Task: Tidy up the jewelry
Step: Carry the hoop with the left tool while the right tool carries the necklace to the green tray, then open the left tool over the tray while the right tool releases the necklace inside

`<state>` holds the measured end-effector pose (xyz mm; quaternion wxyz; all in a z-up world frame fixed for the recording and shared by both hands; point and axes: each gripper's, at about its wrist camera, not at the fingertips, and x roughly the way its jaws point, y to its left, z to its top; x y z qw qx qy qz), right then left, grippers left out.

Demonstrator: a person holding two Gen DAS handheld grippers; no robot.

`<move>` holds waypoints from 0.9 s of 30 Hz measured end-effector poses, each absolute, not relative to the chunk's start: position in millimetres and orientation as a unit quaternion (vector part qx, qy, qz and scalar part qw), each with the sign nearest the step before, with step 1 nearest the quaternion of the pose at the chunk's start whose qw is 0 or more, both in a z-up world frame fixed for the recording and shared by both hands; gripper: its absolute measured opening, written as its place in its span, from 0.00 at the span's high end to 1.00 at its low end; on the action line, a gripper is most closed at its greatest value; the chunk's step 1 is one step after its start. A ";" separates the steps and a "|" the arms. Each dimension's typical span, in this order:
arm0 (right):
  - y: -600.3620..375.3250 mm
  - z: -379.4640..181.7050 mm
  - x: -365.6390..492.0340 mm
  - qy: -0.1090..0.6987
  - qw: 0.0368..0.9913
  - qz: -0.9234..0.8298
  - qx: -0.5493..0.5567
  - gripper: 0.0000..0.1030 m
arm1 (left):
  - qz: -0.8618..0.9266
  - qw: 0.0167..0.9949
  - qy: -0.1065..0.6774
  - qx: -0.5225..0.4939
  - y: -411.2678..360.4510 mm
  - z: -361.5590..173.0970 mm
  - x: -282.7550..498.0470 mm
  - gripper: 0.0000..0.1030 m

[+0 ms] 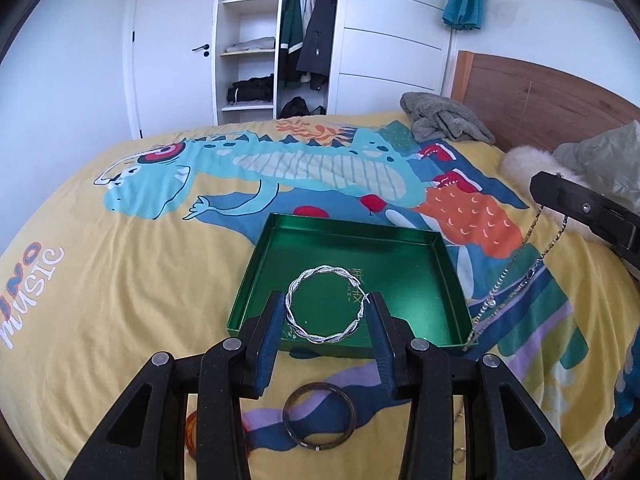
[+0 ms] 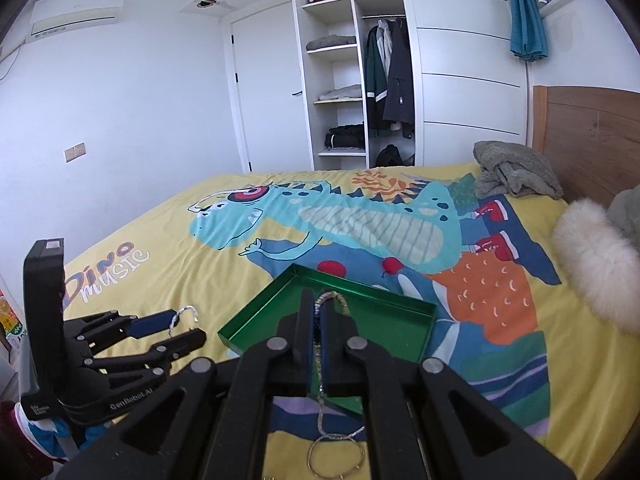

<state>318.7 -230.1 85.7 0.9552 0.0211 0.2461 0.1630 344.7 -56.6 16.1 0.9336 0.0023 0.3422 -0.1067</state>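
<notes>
L gripper (image 1: 326, 312), lower-center frame, gripped a twisted silver bangle (image 1: 325, 305) w/ jaws partway apart over the green tin tray (image 1: 420, 236), while R gripper (image 2: 319, 320), clamped shut on a beaded chain necklace (image 2: 332, 300), risked snagging its dangling loop on the tray rim.

Home bedroom, bed (image 2: 280, 240), open wardrobe (image 2: 352, 68)
</notes>
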 end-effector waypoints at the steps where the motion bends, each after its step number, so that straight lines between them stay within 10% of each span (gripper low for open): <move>1: -226.0 82.1 328.5 0.245 0.955 0.167 0.019 0.98 | -0.103 0.933 0.345 0.004 -57.9 11.1 354.1 0.60; 22: -278.5 -100.0 418.2 0.418 0.902 0.102 0.029 0.96 | -0.043 0.887 0.457 0.038 -90.2 -120.7 466.4 0.59; 27: -277.5 -99.6 408.5 0.432 0.895 0.106 0.022 0.81 | -0.043 0.886 0.459 0.051 -93.0 -118.0 463.7 0.53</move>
